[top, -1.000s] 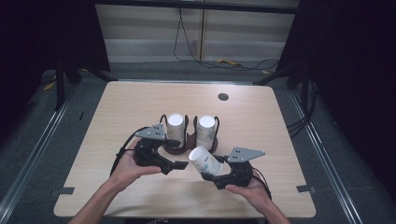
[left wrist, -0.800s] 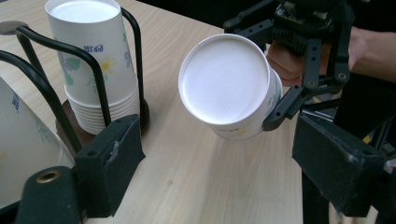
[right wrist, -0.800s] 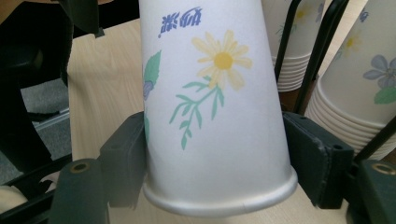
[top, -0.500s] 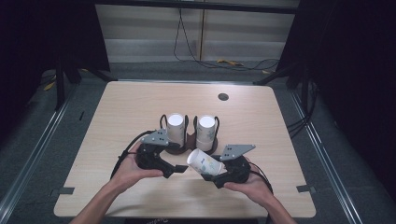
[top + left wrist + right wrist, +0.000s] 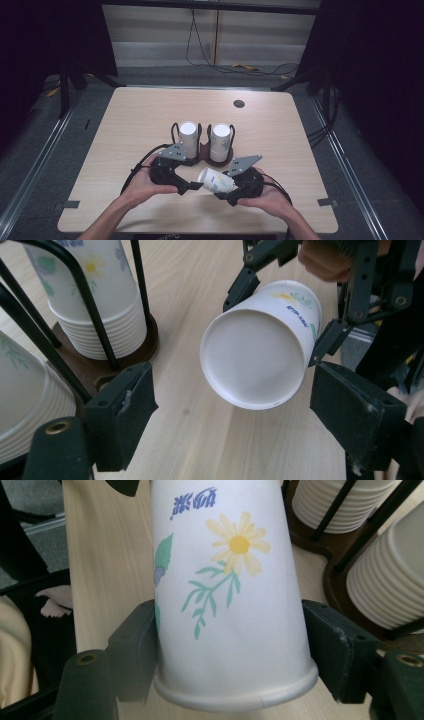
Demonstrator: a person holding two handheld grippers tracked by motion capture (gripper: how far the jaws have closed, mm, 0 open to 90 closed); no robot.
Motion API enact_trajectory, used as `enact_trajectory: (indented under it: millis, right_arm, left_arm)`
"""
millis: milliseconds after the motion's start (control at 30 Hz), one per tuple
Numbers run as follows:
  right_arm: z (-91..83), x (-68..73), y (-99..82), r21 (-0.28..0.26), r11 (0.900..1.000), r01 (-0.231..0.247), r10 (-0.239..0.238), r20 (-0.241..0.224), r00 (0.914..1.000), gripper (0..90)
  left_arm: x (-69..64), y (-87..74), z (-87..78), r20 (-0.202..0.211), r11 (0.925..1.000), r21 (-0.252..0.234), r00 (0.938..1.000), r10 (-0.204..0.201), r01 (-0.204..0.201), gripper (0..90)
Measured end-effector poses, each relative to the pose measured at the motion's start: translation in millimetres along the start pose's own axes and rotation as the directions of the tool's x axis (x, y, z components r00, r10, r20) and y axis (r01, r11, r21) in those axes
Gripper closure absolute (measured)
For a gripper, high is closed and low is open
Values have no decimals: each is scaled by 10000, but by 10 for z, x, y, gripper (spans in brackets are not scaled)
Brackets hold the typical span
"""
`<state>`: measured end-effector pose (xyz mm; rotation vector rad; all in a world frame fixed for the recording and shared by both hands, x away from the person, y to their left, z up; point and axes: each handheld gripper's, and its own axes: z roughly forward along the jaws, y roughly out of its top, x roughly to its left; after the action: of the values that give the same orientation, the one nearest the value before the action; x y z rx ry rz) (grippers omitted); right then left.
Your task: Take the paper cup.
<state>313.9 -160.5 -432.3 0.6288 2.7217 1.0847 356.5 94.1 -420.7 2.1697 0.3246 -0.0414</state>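
A white paper cup (image 5: 216,180) with a yellow flower print (image 5: 235,580) lies tilted above the table, its base (image 5: 254,342) pointing at my left gripper. My right gripper (image 5: 226,186) (image 5: 230,640) is shut on the cup's wall near its rim. The left gripper (image 5: 192,186) (image 5: 240,410) is open, and the cup's base sits just ahead of its two pads without touching them. Behind both grippers stands a dark wire cup holder (image 5: 205,150) with two stacks of upside-down cups (image 5: 189,134) (image 5: 220,137).
The holder's black wire uprights (image 5: 95,315) and the cup stacks (image 5: 395,575) stand close to both grippers. A round dark grommet (image 5: 239,104) sits at the table's far side. The table's front edge (image 5: 200,230) lies just below the person's hands.
The right gripper has carried the cup slightly down and left, closer to the left gripper's open jaws. Both hands have drifted a little toward the table's front edge.
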Motion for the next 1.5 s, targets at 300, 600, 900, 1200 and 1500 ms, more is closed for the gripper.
enact_trajectory:
  millis: [300,600,900,1200,1500]
  right_arm:
    - [33,15,38,645,9967,494,-479,-238,9986,285]
    - [48,-2,67,1116,9913,704,-667,-360,9971,286]
    - [65,3,90,1546,9827,1022,-972,-399,9945,287]
    - [130,16,102,1914,9739,1218,-1130,-563,9920,286]
    - [179,36,109,2062,9676,1456,-1332,-731,9884,286]
  left_arm:
    - [-25,-13,66,180,9989,393,9995,252,-259,202]
    - [-34,-25,72,281,9980,485,9989,381,-394,226]
    - [-68,-48,146,596,9911,1013,9950,807,-865,256]
    - [-93,-79,210,733,9865,1288,9931,918,-1007,290]
    - [-106,-95,266,732,9801,1636,9921,1016,-1125,266]
